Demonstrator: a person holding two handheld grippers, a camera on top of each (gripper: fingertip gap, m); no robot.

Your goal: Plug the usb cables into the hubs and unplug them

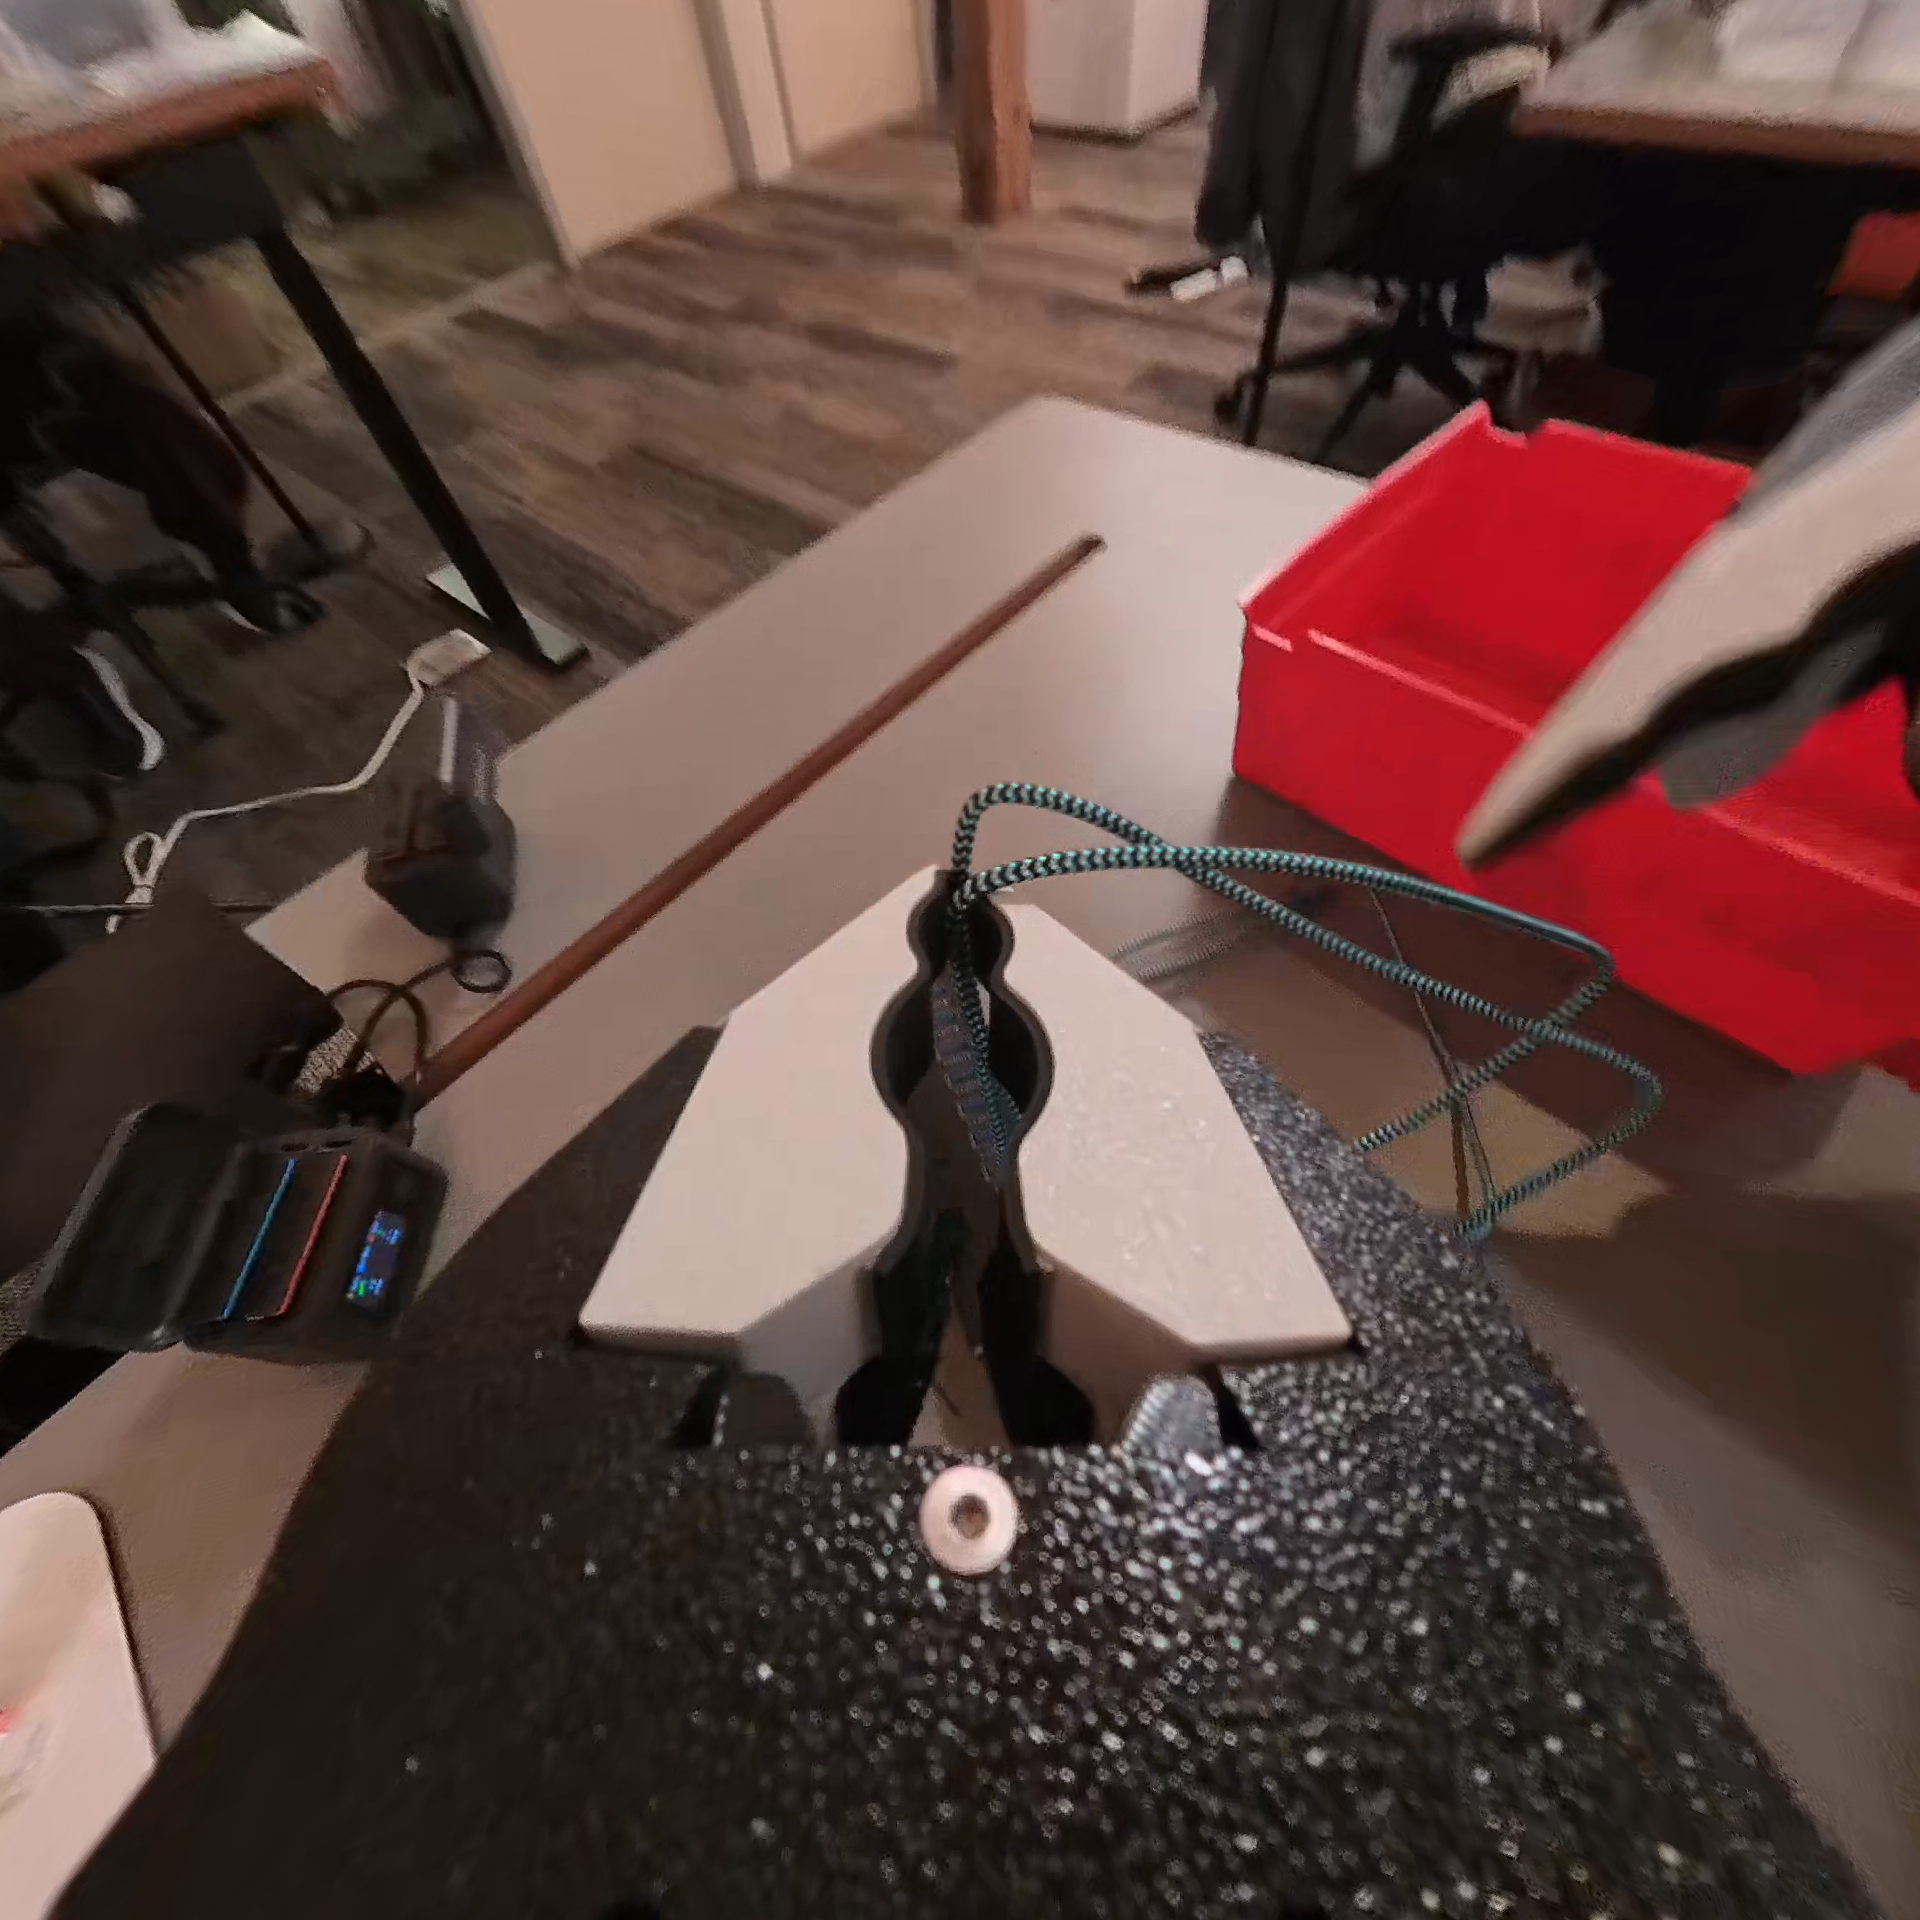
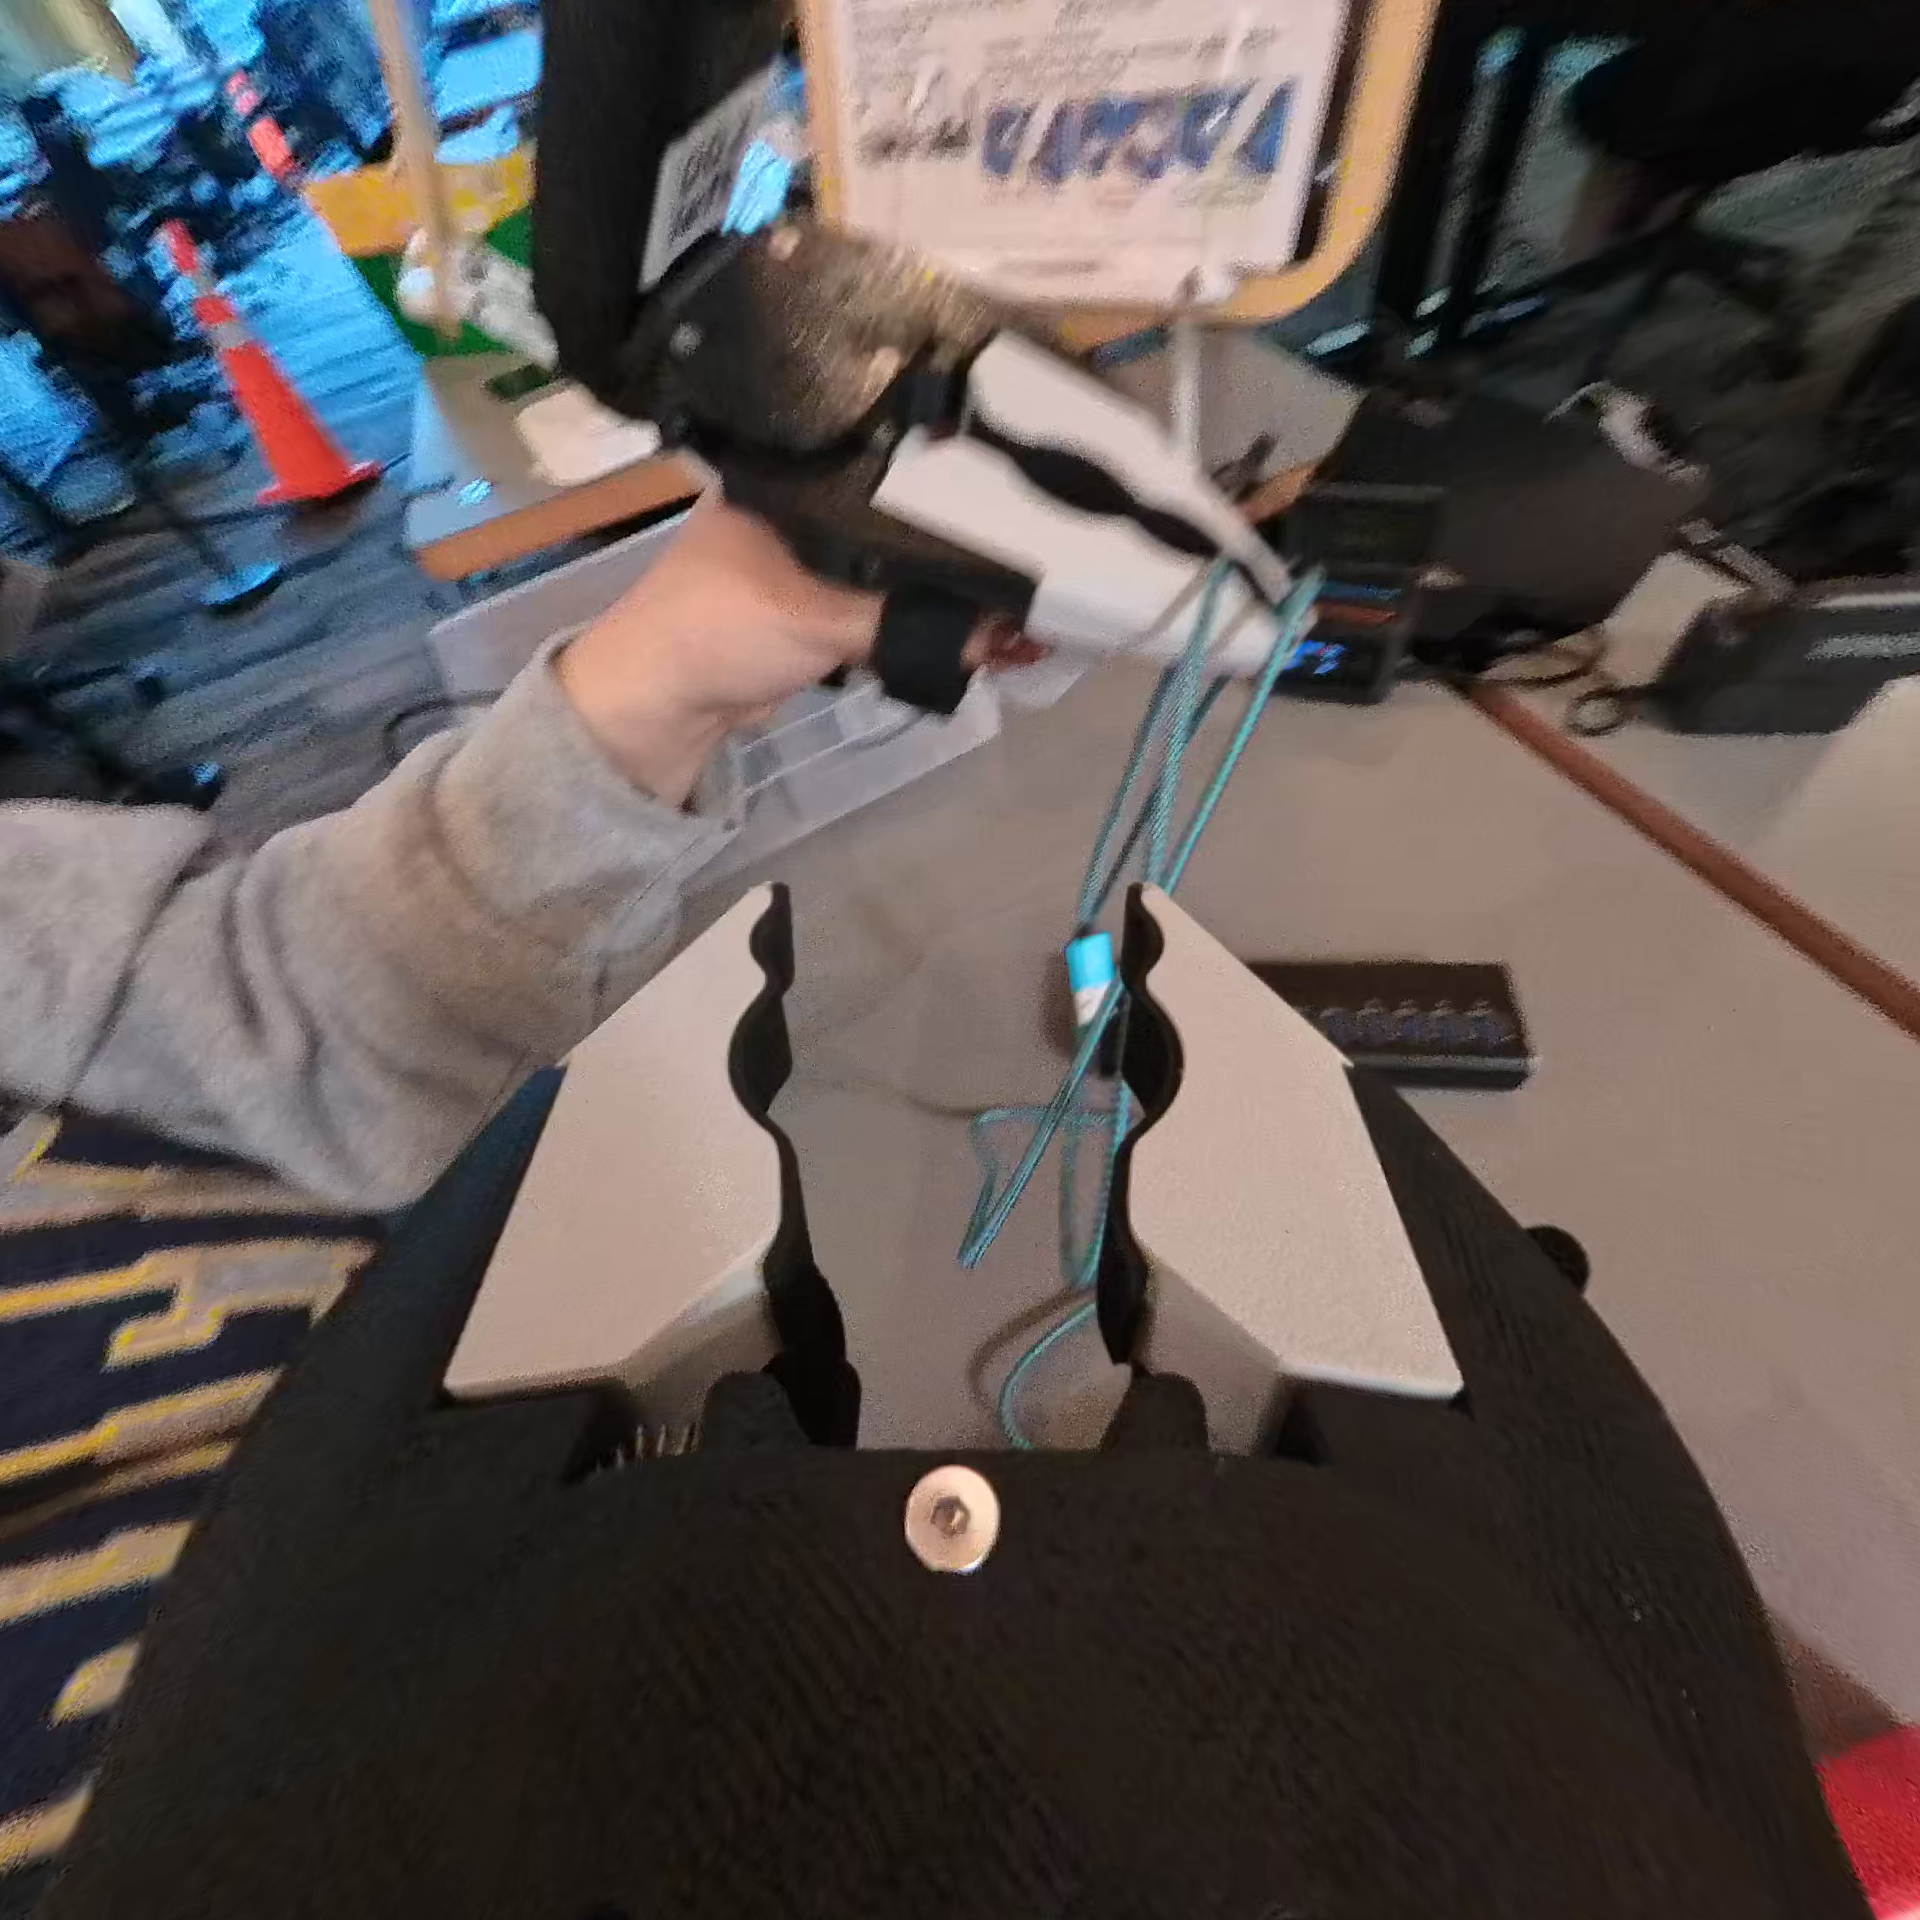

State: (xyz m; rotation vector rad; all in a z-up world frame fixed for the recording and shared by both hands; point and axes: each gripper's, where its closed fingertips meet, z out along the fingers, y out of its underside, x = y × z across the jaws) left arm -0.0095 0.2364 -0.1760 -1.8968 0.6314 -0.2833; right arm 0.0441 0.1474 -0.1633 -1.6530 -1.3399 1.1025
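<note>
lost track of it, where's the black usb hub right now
In the right wrist view the black usb hub lies flat on the table, just right of the open right tongs.

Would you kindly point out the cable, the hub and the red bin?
cable [image 1: 1496, 920], left wrist view, on the braided loop.
hub [image 2: 1397, 1023], right wrist view, on its top face.
red bin [image 1: 1382, 727], left wrist view, on its front wall.

I see the cable [image 1: 1288, 883] pinched in my left gripper [image 1: 961, 894] braided teal and black; its fingers [image 1: 790, 1132] are pale grey on a speckled black body. Right of it sits a bright red bin [image 1: 1382, 707]. Beyond my right gripper [image 2: 956, 904], a black hub [image 2: 1403, 1023].
</note>
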